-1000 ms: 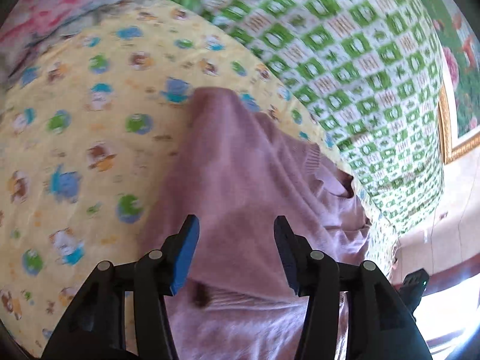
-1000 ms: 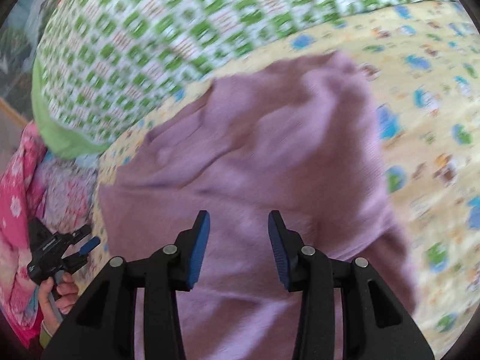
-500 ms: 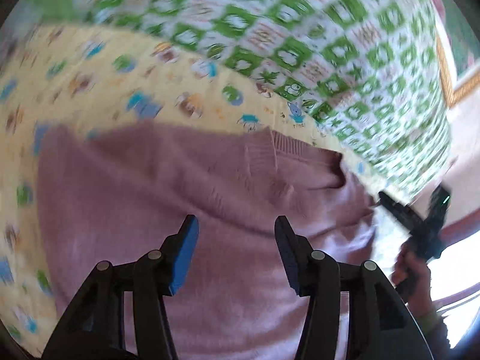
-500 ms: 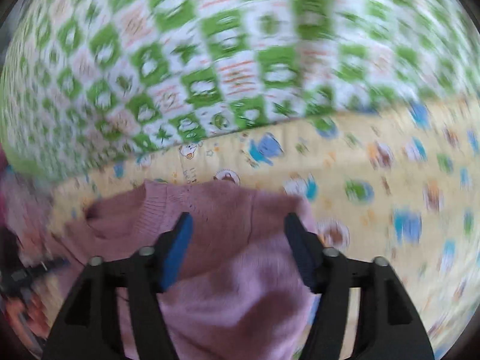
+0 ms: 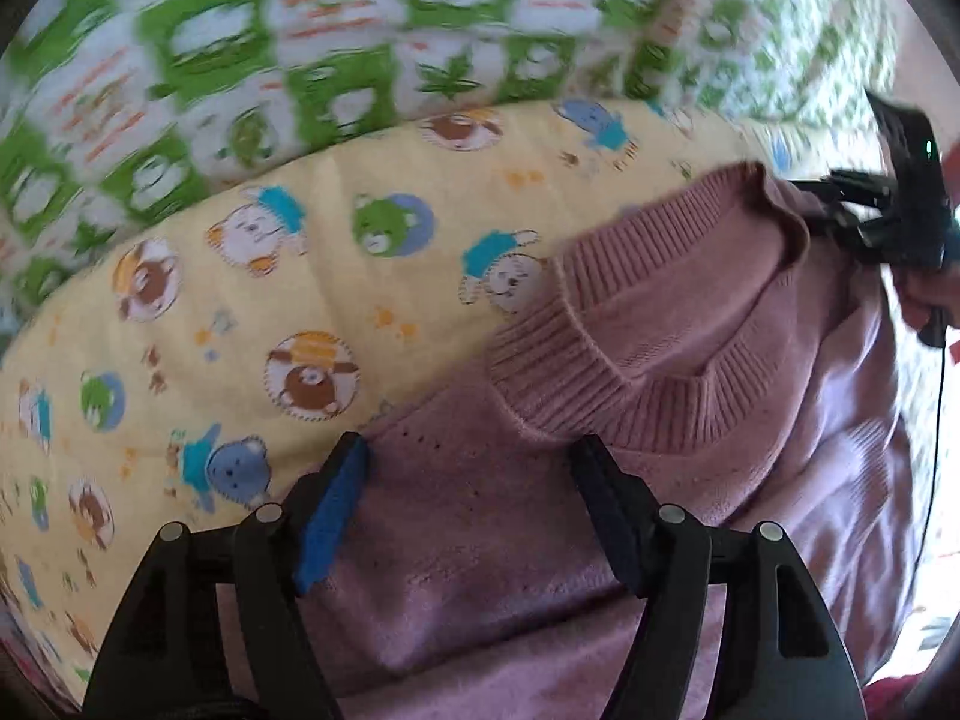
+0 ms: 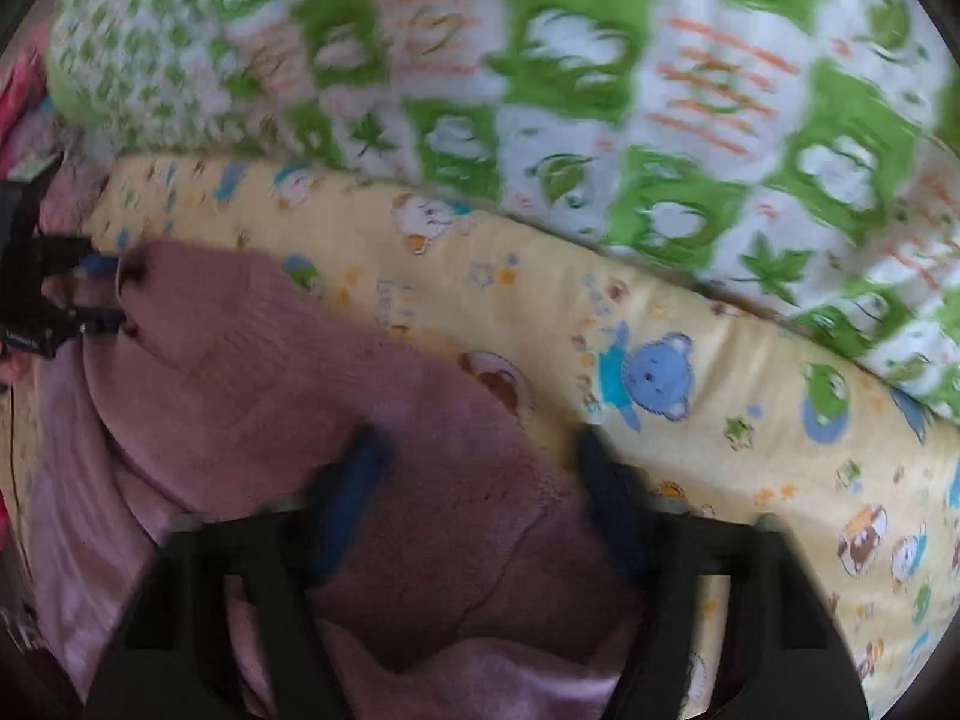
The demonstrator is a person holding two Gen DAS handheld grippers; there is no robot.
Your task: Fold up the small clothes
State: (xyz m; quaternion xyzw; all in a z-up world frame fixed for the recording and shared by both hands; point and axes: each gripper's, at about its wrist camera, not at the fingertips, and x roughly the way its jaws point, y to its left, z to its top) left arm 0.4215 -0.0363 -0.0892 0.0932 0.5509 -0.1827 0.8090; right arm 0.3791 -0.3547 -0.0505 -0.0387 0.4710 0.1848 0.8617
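One mauve knit sweater lies on a yellow cartoon-bear sheet, beside a green-and-white checked quilt.

The sweater's ribbed neckband curves above a fine, soft knit body. The left gripper and right gripper each stand with fingers spread wide over the sweater's shoulders, holding nothing; whether the blue-padded tips touch the cloth cannot be told.
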